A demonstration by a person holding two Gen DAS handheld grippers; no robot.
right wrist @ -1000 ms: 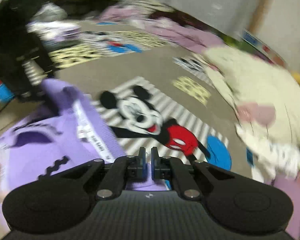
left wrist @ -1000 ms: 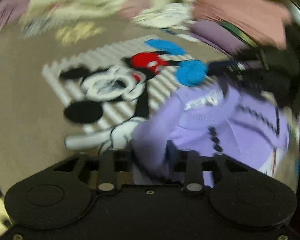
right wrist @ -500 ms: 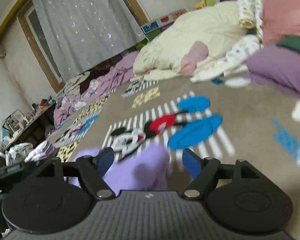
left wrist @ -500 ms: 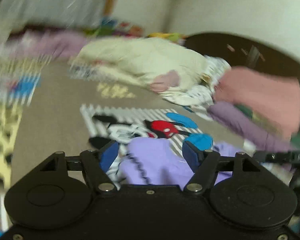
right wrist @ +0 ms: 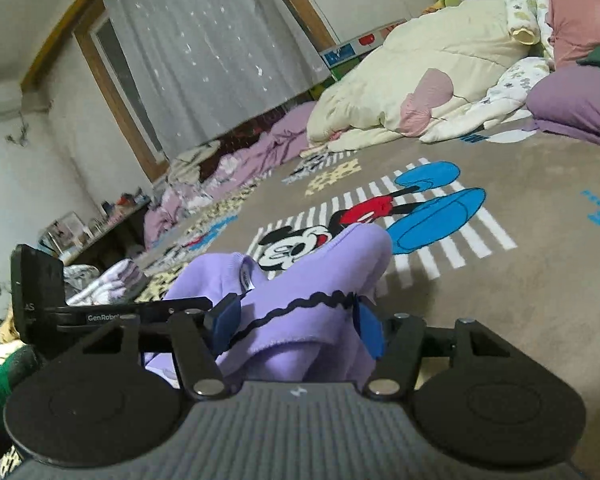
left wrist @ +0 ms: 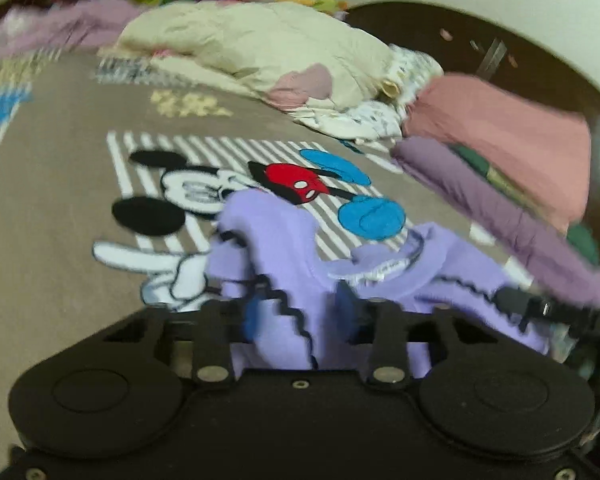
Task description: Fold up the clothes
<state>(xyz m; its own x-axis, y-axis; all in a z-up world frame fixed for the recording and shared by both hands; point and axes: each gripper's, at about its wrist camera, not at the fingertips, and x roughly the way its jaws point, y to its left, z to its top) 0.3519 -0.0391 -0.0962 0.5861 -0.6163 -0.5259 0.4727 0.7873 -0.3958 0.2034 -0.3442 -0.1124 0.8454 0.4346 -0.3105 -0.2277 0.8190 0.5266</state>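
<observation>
A purple top (left wrist: 284, 248) with a black wavy trim lies bunched on the bed, over a grey cartoon-print bedspread (left wrist: 60, 208), right at the front of both claws. The left claw (left wrist: 298, 316) is closing, its blue pads (left wrist: 252, 316) on either side of a raised ridge of the fabric near the trim; the picture is blurred, so whether the pads already press on the cloth I cannot tell for sure, though the fold fills the gap between them. The right claw (right wrist: 296, 322) is also closing, spread wider, with a thick roll of the same top and its trim between the pads (right wrist: 370, 330); the cloth seems to touch both pads, but a firm pinch is not plain. In the right view the left claw's black body comes in from the left edge, so the two claws sit close, side by side on the same garment, each about equally near its own handful. The top's bulk runs away from the claws toward the cartoon figure, with its neck opening and label (left wrist: 384, 270) lying to the right of the left claw. The coming move likely turns on this: both claws hold the near edge, and the rest of the garment lies beyond them, so a lift or pull toward the person would spread it. A cream quilt (left wrist: 260, 44) and stacked folded clothes (left wrist: 500, 152) lie well apart at the far side.
</observation>
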